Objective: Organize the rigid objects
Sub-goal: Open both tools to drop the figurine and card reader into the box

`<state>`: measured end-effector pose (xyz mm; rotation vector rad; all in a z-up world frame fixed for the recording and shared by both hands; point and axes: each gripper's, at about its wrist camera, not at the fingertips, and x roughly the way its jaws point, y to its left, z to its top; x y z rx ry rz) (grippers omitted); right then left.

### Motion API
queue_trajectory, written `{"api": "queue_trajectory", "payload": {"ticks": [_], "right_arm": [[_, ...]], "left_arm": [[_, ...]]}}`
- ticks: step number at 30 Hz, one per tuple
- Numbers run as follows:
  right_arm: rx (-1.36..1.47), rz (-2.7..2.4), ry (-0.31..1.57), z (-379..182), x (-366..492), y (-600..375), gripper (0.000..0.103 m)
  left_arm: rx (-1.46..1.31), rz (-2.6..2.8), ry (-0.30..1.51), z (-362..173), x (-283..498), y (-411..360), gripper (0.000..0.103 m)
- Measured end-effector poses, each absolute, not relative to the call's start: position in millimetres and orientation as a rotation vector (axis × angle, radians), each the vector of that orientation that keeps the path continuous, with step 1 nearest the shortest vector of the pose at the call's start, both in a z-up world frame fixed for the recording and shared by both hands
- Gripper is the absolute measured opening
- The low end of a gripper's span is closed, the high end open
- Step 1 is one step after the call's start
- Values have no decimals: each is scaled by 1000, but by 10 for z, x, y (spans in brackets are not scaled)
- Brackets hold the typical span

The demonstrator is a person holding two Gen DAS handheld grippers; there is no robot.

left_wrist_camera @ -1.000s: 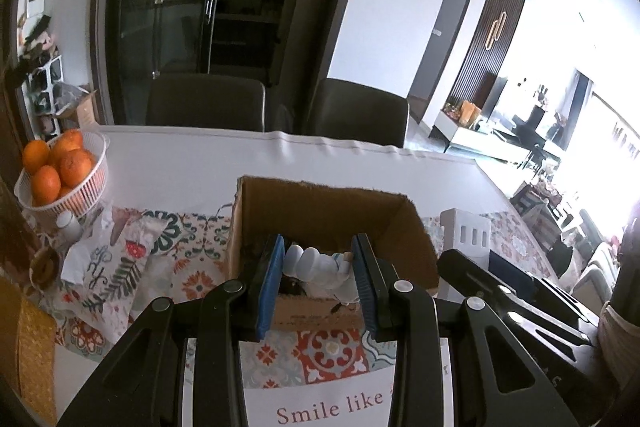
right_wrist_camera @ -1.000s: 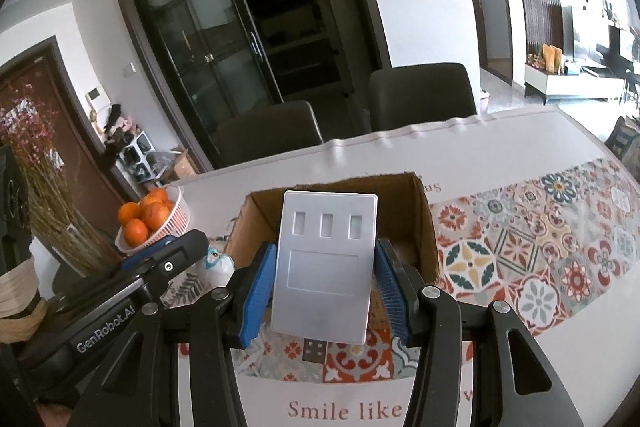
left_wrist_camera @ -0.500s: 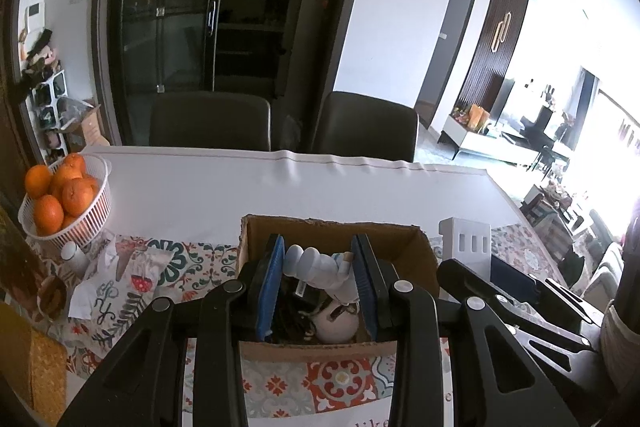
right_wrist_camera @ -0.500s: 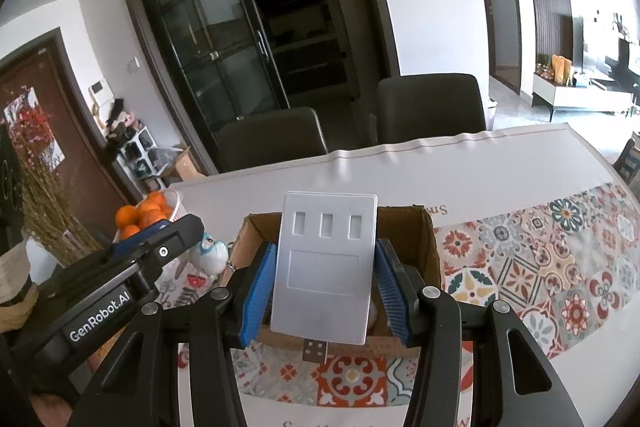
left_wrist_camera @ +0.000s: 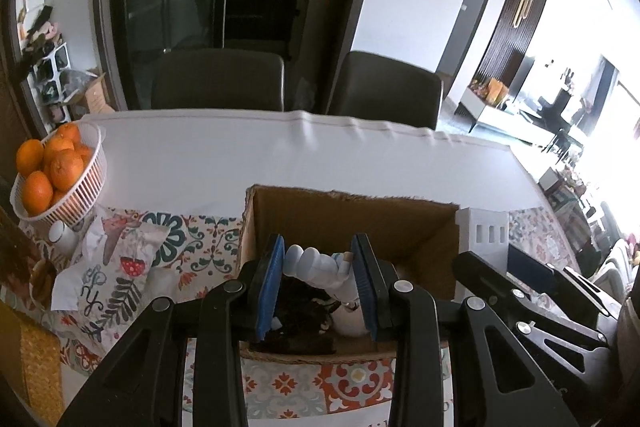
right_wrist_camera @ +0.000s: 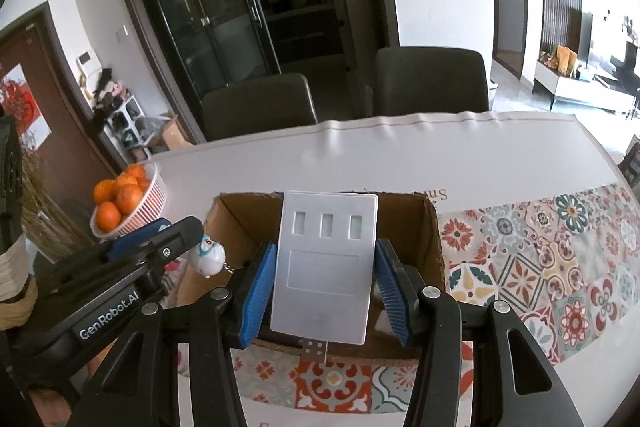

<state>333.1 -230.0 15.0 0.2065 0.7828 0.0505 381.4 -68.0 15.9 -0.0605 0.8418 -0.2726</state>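
Two grippers hover over the cardboard box (left_wrist_camera: 352, 215) at frame centre. Left gripper (left_wrist_camera: 318, 269) clamps a white figurine (left_wrist_camera: 316, 267); right gripper (right_wrist_camera: 324, 275) pinches a grey card (right_wrist_camera: 324, 263).

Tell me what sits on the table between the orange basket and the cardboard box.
In the left wrist view, a crumpled printed cloth lies between the orange basket and the cardboard box, on the patterned runner.

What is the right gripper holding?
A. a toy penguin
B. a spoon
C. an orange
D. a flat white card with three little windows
D: the right gripper is shut on the white card, its blue pads pressing both edges, above the cardboard box; the oranges sit in their basket.
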Motion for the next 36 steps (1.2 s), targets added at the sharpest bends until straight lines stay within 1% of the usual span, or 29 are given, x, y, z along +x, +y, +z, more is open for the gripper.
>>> {"api": "queue_trajectory", "payload": {"ticks": [5,8,14,18,22,28,30,32,36], "right_arm": [[197,33,823,18,3428,-2320,51],[201,22,848,-36,3468,-2328,54],[178,-5,853,-48,3437,-2340,54],[164,-18,832,13,3358,-2346,54],[147,-28,794,118,3235,-2330,54],[142,-22,746,269,3003,-2314,54],[142,-18,736,315,2914,-2310,54],[141,-20,723,355,2825,-2308,54],[141,-26,697,433,2630,-2312,54]], "left_arm": [[-59,-258,868,47,3879,-670,35],[-60,-242,882,-12,3901,-660,35],[-33,-234,887,-44,3862,-682,40],[-7,-222,855,18,3764,-675,42],[-3,-212,830,104,3633,-646,47],[6,-214,789,251,3390,-638,48],[18,-210,769,310,3289,-640,50],[34,-201,746,365,3185,-634,55],[63,-189,696,493,2957,-631,57]]}}
